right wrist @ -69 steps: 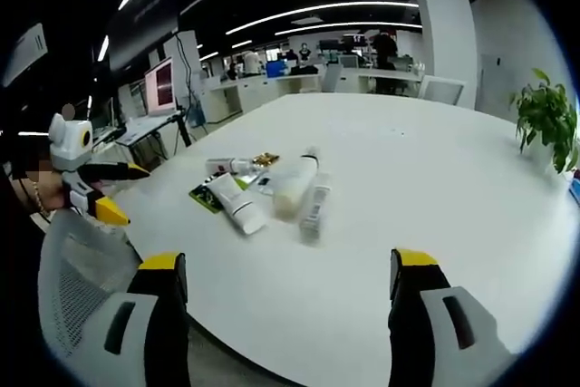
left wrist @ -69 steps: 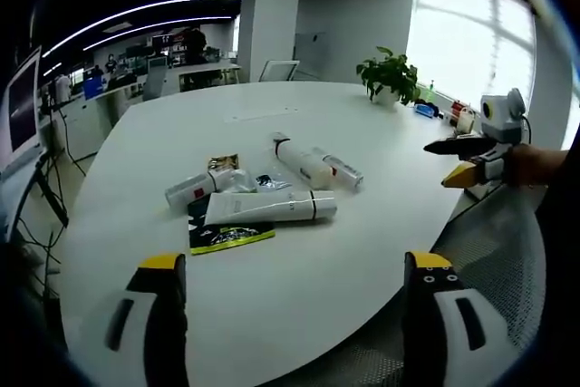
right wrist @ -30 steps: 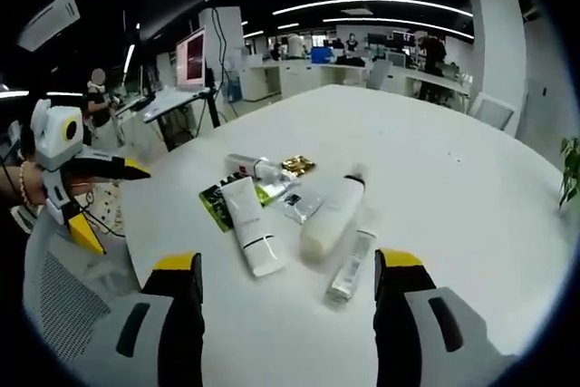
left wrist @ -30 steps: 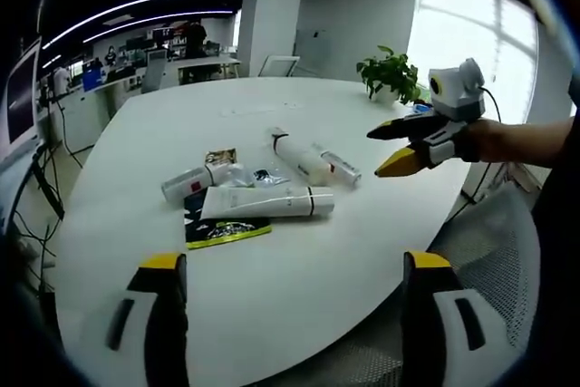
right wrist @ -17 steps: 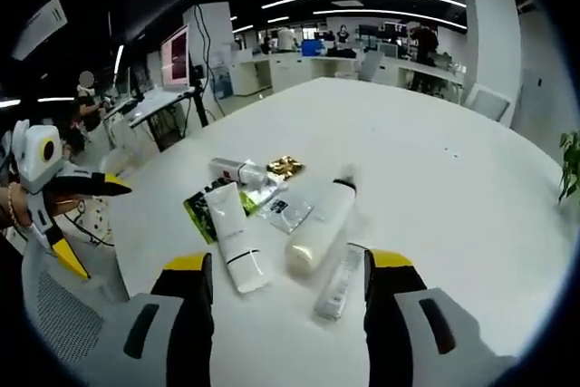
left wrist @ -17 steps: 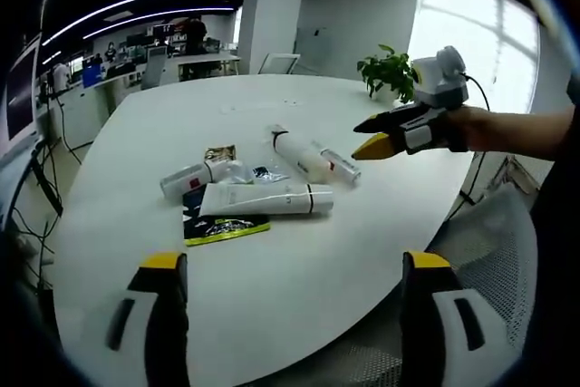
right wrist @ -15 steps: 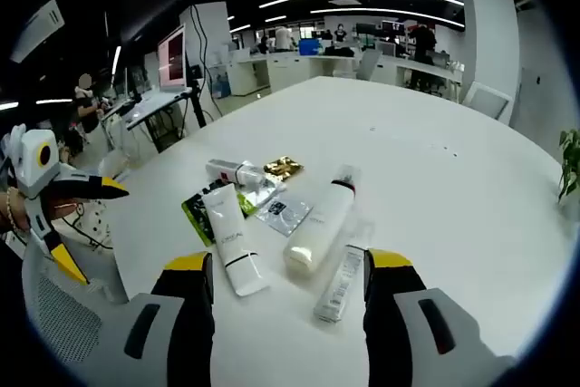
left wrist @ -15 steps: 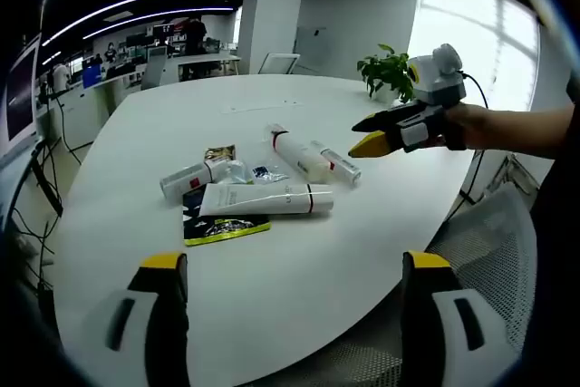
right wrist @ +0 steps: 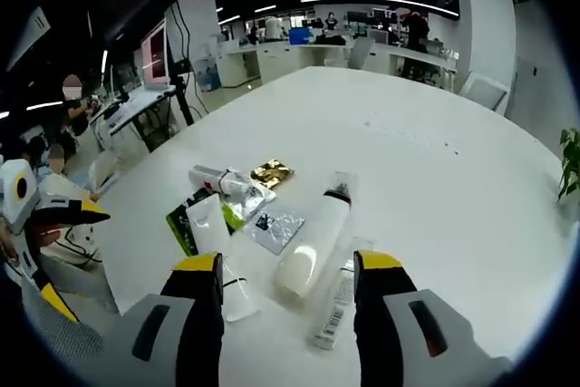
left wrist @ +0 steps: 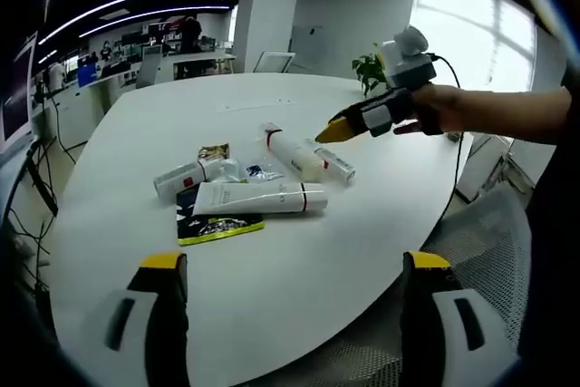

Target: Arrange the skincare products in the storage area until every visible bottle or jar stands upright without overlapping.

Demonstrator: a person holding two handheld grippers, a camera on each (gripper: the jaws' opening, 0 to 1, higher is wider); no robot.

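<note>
Several skincare items lie flat in a cluster on the white round table [left wrist: 272,278]. Among them are a cream bottle [left wrist: 290,153], a slim clear bottle [left wrist: 333,166], a long white tube [left wrist: 258,197], a small red-labelled tube [left wrist: 177,178] and flat sachets [left wrist: 217,227]. My left gripper [left wrist: 294,262] is open and held back near the table's edge. My right gripper [right wrist: 290,265] is open just above the cream bottle [right wrist: 308,246]. The slim clear bottle [right wrist: 335,310] lies beside its right jaw, and its left jaw covers part of the white tube [right wrist: 217,242]. The right gripper [left wrist: 331,130] enters the left gripper view from the right.
A potted plant [left wrist: 367,70] stands at the table's far side. A grey mesh chair [left wrist: 507,251] sits by the near edge. Gold [right wrist: 270,172] and silver [right wrist: 276,224] sachets lie among the bottles. The left gripper [right wrist: 54,242] shows at the left, with office desks and people behind.
My right gripper has moved in over the table and come down close above the cream and clear bottles. The left gripper has hardly moved. The products lie as before.
</note>
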